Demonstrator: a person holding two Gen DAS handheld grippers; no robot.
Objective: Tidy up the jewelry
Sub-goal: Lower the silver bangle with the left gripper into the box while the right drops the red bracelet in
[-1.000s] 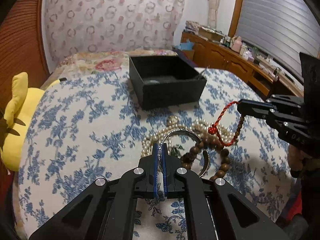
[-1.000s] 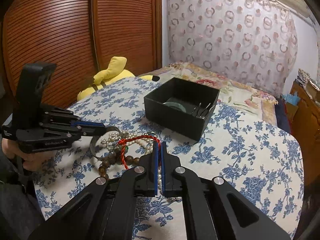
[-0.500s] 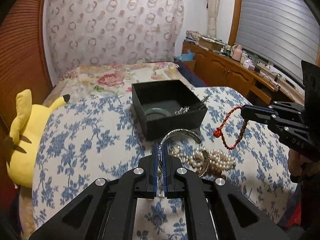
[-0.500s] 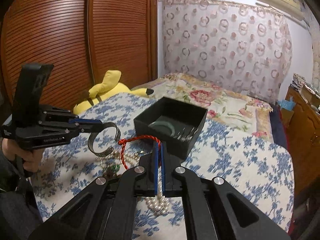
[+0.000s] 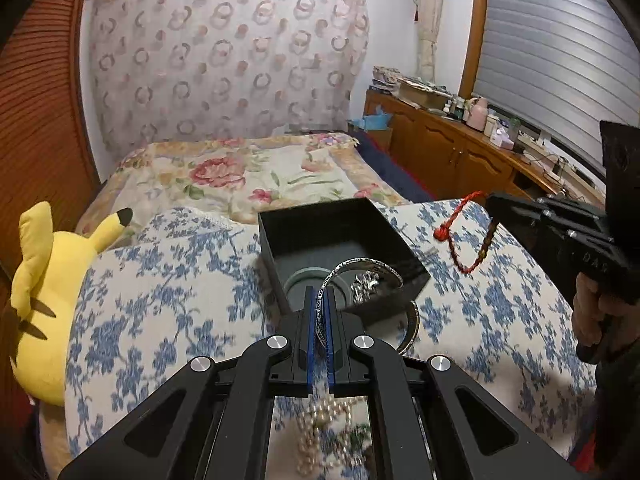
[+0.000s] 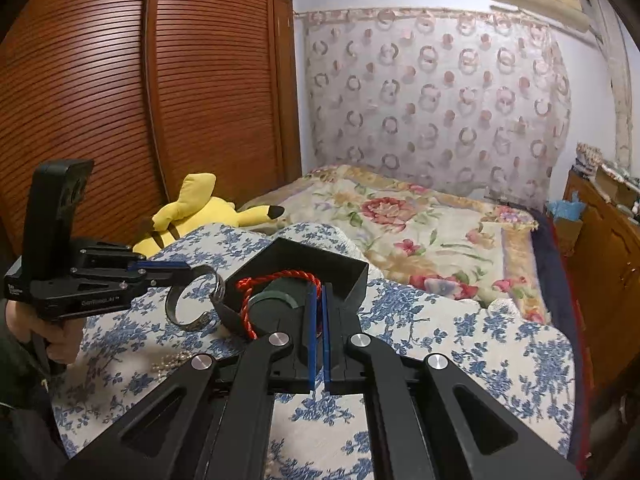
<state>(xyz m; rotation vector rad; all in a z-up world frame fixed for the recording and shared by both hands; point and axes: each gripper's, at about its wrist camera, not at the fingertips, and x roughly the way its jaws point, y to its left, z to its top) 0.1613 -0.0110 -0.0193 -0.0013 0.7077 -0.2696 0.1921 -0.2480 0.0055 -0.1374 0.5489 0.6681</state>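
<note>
My left gripper [image 5: 319, 292] is shut on a silver cuff bangle [image 5: 362, 270] and holds it over the near edge of the open black box [image 5: 316, 220]. It also shows in the right wrist view [image 6: 176, 270], with the bangle [image 6: 192, 300] just left of the box [image 6: 320, 256]. My right gripper [image 6: 318, 292] is shut on a red cord bracelet [image 6: 276, 278] and holds it in the air near the box's right side; it also shows in the left wrist view [image 5: 494, 204], the bracelet [image 5: 464, 236] dangling. A green jade bangle [image 5: 310, 278] and silver pieces lie in the box.
The box stands on a blue floral cloth [image 5: 160, 300]. A pearl necklace [image 5: 320, 428] lies on the cloth under my left gripper. A yellow plush toy [image 5: 44, 300] lies at the left edge. A wooden sideboard [image 5: 460, 152] is at the right.
Both grippers have lifted their pieces off the jewelry pile and carried them forward to the black box. The pearls and wooden beads stayed behind on the cloth.
</note>
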